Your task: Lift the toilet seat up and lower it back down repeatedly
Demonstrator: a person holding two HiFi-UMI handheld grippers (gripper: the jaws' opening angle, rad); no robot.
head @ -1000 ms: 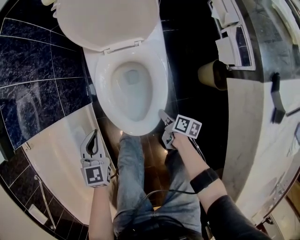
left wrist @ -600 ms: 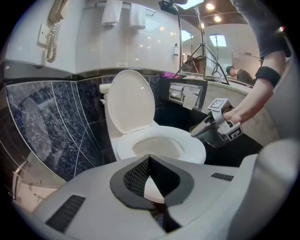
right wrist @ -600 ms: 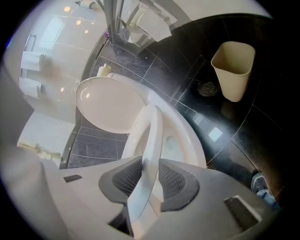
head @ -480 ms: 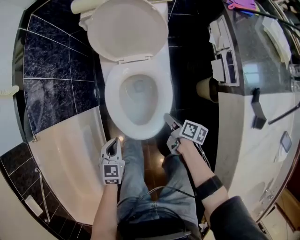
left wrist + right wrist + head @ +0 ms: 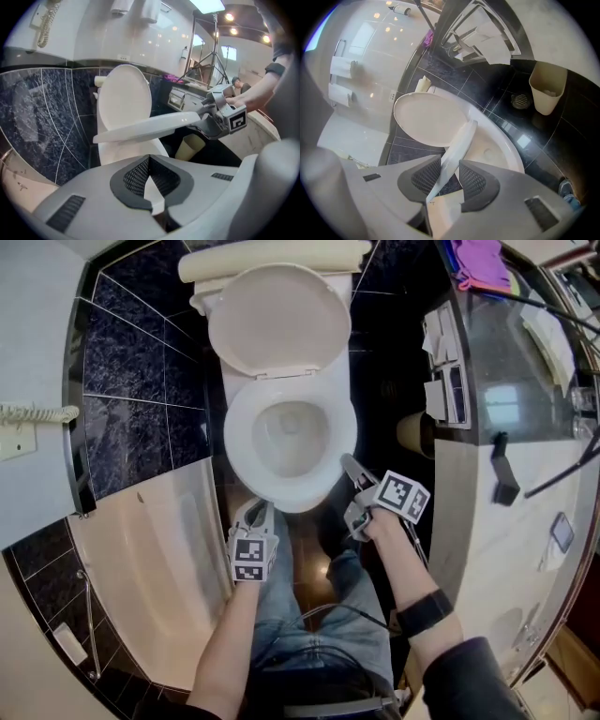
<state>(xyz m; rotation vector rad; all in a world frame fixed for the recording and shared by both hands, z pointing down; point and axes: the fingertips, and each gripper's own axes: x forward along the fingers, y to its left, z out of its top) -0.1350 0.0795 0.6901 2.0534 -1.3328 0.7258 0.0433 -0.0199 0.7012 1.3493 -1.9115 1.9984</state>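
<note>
Left gripper view: one toilet seat (image 5: 150,127) half-raised (one lid (image 5: 124,96) upright)

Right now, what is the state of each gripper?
Left gripper: closed, empty.
Right gripper: grips the toilet seat; jaws have just been opening.

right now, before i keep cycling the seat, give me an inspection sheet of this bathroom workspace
surface: dark glossy floor tiles.
job's things: toilet seat lifted partway off the bowl; lid upright.
clutter: beige bin on the floor beside the bowl; purple cloth on the counter.
grippers: right gripper grips the seat's front edge, its jaws having just been opening; left gripper shut, empty, apart from the seat.
cables: black cable across the person's lap; coiled cord on the wall.
surroundings: white bathtub at left.
</note>
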